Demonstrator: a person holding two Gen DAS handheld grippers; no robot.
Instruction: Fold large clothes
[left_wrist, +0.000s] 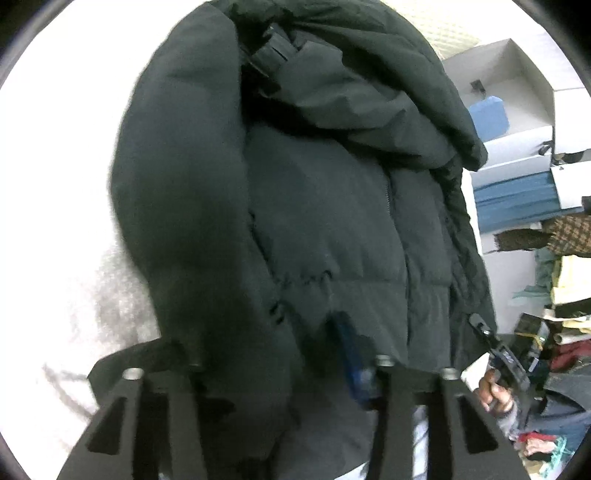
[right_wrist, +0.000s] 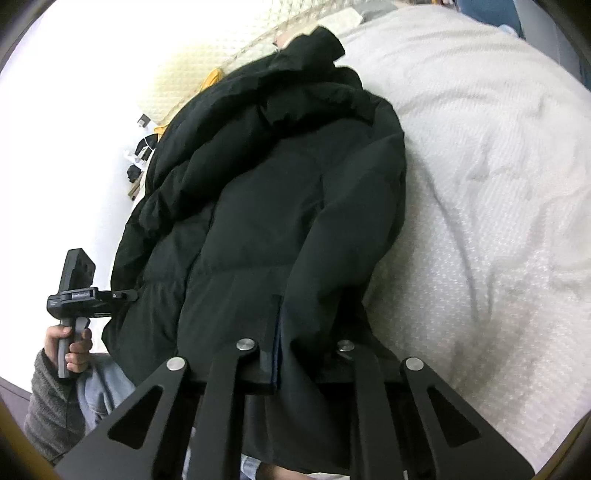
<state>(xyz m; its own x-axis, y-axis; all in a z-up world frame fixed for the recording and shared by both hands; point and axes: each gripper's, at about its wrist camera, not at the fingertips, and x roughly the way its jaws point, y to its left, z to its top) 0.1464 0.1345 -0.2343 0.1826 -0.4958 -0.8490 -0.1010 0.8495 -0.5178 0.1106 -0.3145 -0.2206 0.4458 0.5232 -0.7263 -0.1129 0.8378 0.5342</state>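
A large black puffer jacket with a hood lies lengthwise on a white bed, hood at the far end; it also fills the right wrist view. My left gripper is shut on the jacket's hem and a folded-over sleeve, with one blue-padded finger showing on the fabric. My right gripper is shut on the hem and the other sleeve, which lies along the jacket's body. Each hand-held gripper shows in the other's view: the right one, the left one.
The white textured bedspread spreads to the right of the jacket. A cream quilted pad lies at the bed's far end. Open white boxes and stacked clothes stand beside the bed.
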